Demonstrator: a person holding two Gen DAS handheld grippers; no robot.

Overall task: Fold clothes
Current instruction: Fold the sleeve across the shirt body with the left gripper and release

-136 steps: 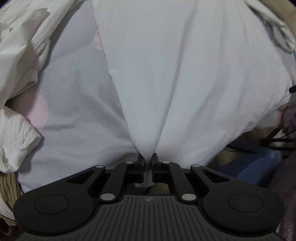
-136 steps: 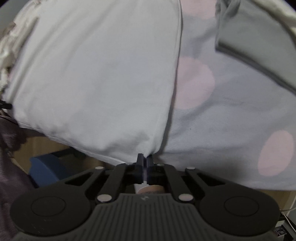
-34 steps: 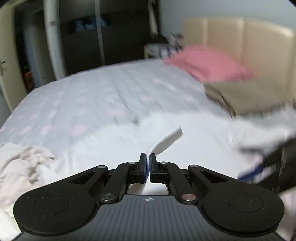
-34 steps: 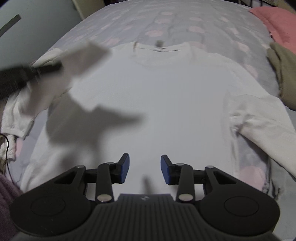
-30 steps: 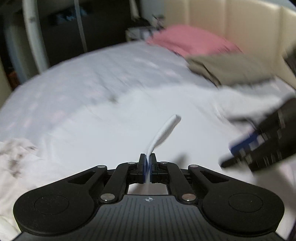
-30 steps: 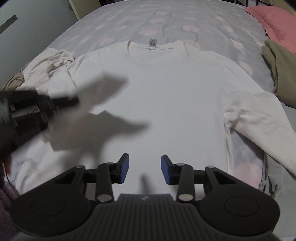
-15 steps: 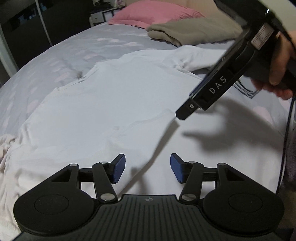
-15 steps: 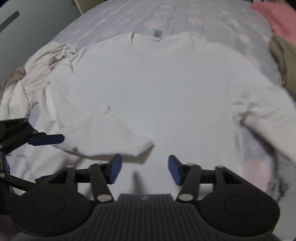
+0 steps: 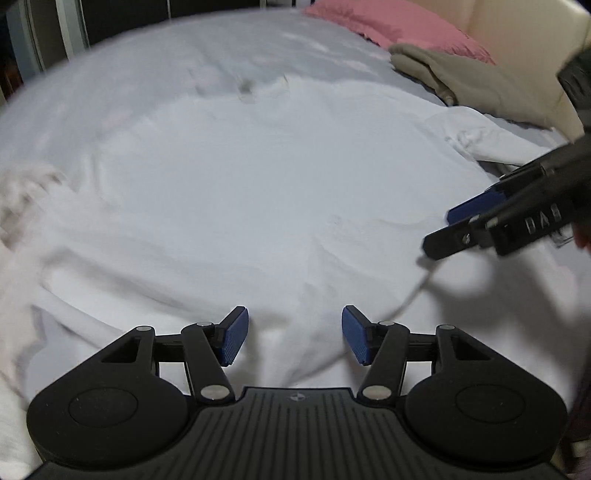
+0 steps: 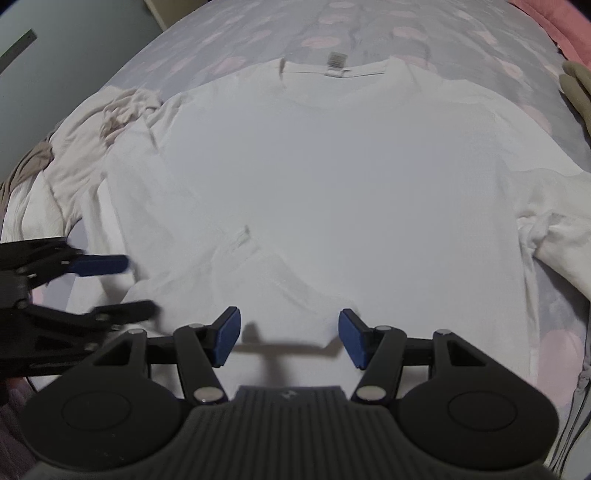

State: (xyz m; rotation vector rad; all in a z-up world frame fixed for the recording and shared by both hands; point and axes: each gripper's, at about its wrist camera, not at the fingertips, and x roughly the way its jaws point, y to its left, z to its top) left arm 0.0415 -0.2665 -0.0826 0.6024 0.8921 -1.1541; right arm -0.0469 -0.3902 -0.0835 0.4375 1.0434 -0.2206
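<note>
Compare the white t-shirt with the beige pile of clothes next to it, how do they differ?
The white t-shirt lies spread flat on the bed, collar and tag facing up; the beige clothes pile sits crumpled at its left sleeve. The t-shirt is bright white, the pile duller and creamier. Both rest on the dotted bedsheet.

**Both grippers held open, nothing between the pads**

The left gripper (image 9: 294, 334) has its blue pads spread wide with nothing between them. The right gripper (image 10: 289, 338) is likewise spread and grips nothing. In the left wrist view the right gripper sits at the right edge, tips pointing left. In the right wrist view the left gripper enters from the left edge, blurred.
</note>
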